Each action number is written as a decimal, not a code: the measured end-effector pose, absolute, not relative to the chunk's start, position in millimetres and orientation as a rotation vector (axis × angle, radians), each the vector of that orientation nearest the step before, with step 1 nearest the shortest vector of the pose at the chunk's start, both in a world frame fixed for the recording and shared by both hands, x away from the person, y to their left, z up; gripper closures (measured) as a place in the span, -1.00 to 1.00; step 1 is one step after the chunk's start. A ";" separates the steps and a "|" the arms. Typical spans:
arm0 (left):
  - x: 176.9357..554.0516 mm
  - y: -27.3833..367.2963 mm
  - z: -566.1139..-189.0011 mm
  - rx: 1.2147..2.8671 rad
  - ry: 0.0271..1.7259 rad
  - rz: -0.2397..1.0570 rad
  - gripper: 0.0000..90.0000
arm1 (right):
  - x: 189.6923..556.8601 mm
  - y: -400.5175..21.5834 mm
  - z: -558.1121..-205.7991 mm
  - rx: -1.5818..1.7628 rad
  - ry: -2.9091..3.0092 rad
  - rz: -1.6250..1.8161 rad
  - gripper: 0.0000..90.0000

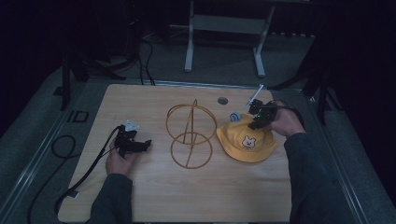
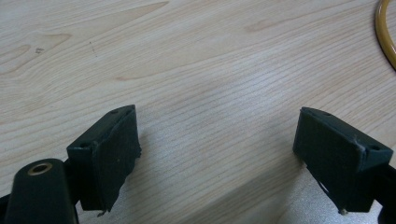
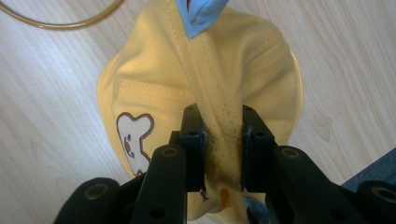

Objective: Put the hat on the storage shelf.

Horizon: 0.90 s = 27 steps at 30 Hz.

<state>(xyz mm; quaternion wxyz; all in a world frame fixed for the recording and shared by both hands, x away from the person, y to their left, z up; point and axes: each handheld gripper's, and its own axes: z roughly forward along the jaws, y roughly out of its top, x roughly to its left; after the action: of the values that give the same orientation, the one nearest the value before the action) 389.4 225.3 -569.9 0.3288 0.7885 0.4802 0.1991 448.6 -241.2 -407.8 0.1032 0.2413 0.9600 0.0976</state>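
The wooden table (image 1: 196, 196) carries all items; dark floor and a grey metal frame (image 1: 224, 28) lie beyond its far edge. The wire stand (image 1: 190, 135), two gold rings joined by an upright loop, sits at the table centre and serves as the reference.

The yellow hat (image 1: 246, 142), bearing a bear face patch, lies on the table just right of the stand, with a blue trim piece (image 1: 235, 116) at its far side.

The right gripper (image 3: 223, 140) comes down onto the hat from its far right side, the hand wrapped around its body. Its jaws are clamped on a raised fold of the hat's fabric.

The left gripper (image 2: 217, 154) rests low over bare wood, left of the stand, pointing toward it. Its jaws stand wide apart with nothing between them.
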 end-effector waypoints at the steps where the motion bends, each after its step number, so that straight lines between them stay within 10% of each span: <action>1: 389.4 225.3 -569.9 2.063 1.257 0.521 -0.68 | 447.2 -241.4 -404.8 0.704 2.834 0.294 0.67; 27: 389.3 225.2 -569.8 2.063 1.258 0.517 -0.68 | 408.2 -231.3 -351.9 0.490 2.824 0.364 0.67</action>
<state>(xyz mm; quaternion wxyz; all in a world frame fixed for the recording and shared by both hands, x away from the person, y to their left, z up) 389.3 225.2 -569.8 0.3287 0.7884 0.4809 0.1977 408.2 -231.3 -351.9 0.1261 0.1682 0.9696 0.1251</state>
